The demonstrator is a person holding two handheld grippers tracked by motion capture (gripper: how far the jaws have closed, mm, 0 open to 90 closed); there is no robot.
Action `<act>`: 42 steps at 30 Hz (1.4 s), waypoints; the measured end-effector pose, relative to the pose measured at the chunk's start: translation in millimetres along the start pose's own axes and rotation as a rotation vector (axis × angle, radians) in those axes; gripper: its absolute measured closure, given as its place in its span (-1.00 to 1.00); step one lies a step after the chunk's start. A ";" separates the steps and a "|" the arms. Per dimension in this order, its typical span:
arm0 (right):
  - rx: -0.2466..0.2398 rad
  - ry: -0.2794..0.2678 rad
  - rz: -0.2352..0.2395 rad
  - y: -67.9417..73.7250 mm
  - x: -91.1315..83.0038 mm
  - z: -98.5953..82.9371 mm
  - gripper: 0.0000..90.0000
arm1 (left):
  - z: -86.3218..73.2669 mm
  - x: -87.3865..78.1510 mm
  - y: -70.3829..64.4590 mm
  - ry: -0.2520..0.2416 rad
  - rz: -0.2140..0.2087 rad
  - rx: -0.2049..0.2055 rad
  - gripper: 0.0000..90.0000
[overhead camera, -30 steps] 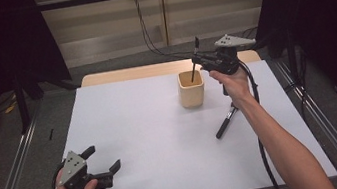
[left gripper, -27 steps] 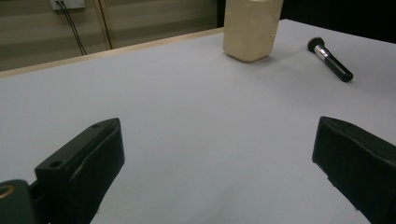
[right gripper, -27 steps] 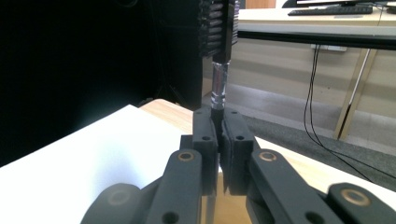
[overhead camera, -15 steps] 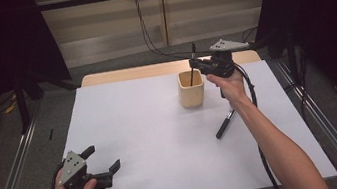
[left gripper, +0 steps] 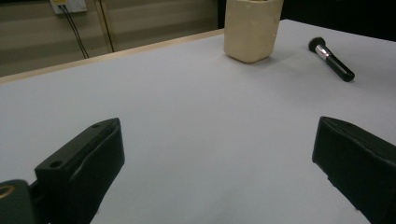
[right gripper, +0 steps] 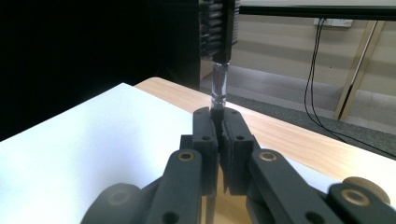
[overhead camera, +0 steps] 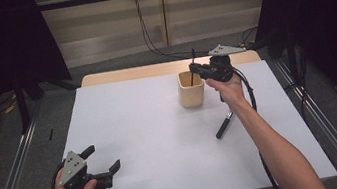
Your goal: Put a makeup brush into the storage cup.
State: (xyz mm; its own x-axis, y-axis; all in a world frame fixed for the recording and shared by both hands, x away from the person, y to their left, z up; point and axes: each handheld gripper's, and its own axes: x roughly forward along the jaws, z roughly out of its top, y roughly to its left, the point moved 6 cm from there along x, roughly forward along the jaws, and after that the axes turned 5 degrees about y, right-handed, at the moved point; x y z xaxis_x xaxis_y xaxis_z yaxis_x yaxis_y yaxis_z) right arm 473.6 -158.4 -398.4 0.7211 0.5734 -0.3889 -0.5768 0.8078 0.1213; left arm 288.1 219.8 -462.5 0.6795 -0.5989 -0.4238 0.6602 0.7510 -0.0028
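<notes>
Right gripper (overhead camera: 198, 70), jaws clamped on a thin brush (right gripper: 219, 56), is lowering it into the cup (overhead camera: 191, 91), the big brush (overhead camera: 223, 125) is waiting, left gripper (overhead camera: 106, 170) is idling with jaws apart.

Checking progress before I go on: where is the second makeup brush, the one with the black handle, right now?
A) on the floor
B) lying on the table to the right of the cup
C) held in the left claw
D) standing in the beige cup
B: the black-handled brush lies flat on the white table, to the right of the beige cup, while the right claw holds another brush over the cup.
</notes>
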 end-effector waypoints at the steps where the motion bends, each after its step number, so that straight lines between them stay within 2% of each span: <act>1: -0.004 0.001 -0.001 0.1 0.4 -1.0 0.93 | 0.0 -0.4 -0.1 -0.002 0.000 -0.001 -0.95; 16: 0.024 0.023 -0.006 -4.2 8.6 -18.2 0.93 | 0.0 -0.4 1.4 0.001 0.003 0.001 -0.94; 34: 0.030 0.051 -0.011 -5.3 14.3 -33.0 0.92 | -1.0 0.1 2.0 0.011 0.005 0.009 -0.94; 40: 0.041 0.068 -0.009 -6.5 14.8 -36.9 0.82 | -1.2 0.4 1.7 0.012 0.002 0.008 -0.94; 42: 0.042 0.068 -0.011 -7.1 14.6 -38.1 0.74 | -1.3 0.6 1.6 0.014 0.002 0.006 -0.94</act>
State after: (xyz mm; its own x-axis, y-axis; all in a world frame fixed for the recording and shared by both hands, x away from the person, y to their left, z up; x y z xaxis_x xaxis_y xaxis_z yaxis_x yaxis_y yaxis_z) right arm 473.7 -161.0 -439.8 0.6985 0.5550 -0.4517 -0.5516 0.8197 0.1542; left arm 289.2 221.0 -463.9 0.6765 -0.5934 -0.4362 0.6606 0.7507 0.0033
